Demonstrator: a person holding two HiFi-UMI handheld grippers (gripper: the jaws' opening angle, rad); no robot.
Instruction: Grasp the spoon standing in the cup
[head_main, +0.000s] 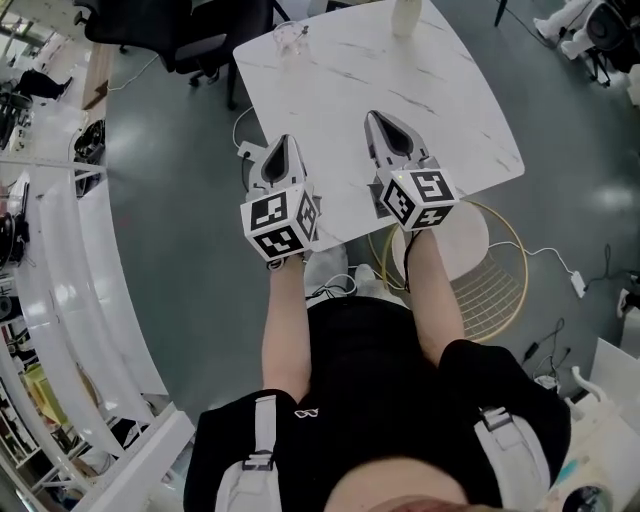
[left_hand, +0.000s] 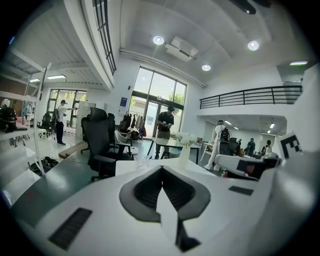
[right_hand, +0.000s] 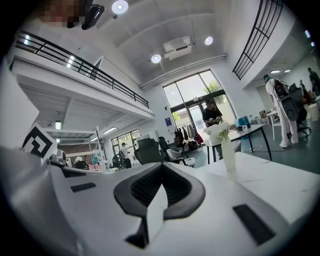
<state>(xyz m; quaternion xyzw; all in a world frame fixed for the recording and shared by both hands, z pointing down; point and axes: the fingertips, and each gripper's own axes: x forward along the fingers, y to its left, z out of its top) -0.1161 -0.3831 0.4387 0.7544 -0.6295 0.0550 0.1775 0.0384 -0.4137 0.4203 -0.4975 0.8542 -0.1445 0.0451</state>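
Left gripper (head_main: 283, 142): jaws together, nothing between them; held over the near edge of the white marble-patterned table (head_main: 450, 110), pointing toward the far side.

Small clear glass cup (head_main: 290, 38): stands upright at the far left corner of the table, well apart from the left gripper and almost straight ahead of it. The left gripper view puts it just left of the jaw line. The spoon is too small to make out in any view, so its lean and handle position are unknown.

Handling (judgement): the spoon should be light, stiff and smooth, with a thin handle that could slip or pivot between the pads. Take the handle above the rim and clamp across its flat faces. The glass is fragile and light and may tip or slide if the handle is pushed sideways, so lift the spoon straight up.

Right gripper (head_main: 380, 120): jaws also closed on nothing, over the near middle of the table. The cup lies far ahead and to its left, so the left gripper is better placed. Either gripper must open before closing in.

Slim white vase (head_main: 405, 15): stands at the far edge, ahead of the right gripper and clear of the cup.
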